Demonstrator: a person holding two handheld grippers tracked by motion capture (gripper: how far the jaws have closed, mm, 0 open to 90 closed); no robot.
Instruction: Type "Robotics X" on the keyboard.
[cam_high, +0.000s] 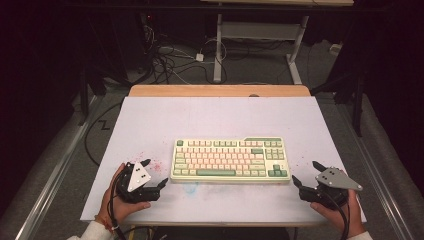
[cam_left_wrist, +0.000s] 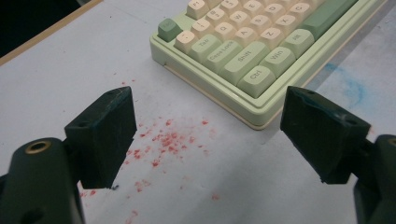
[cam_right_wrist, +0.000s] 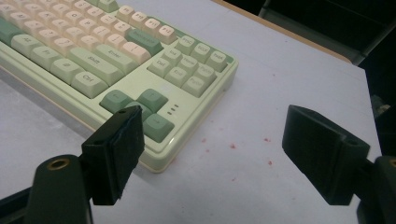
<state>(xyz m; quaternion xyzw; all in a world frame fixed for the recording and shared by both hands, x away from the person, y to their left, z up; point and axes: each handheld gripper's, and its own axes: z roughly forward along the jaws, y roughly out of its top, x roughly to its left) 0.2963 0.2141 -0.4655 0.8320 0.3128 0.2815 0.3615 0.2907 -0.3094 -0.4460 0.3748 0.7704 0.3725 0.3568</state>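
Keyboard (cam_high: 230, 160) flat on the white table (cam_high: 150, 120), near the front edge, flanked by left gripper (cam_high: 155, 174) just off its left end and right gripper (cam_high: 306, 174) just off its right end, both wide, holding nothing.

We hold a black left hand-held gripper (cam_high: 153, 176) and a black right hand-held gripper (cam_high: 306, 175), each topped with a grey three-cornered plate dotted with small dark screws. A black cable trails back from each past the wrist. Our sleeves are white, with a thin red band at the left wrist. Up close, the blocky black jaws show round screw holes, and brass-coloured inserts sit in the arms below them.
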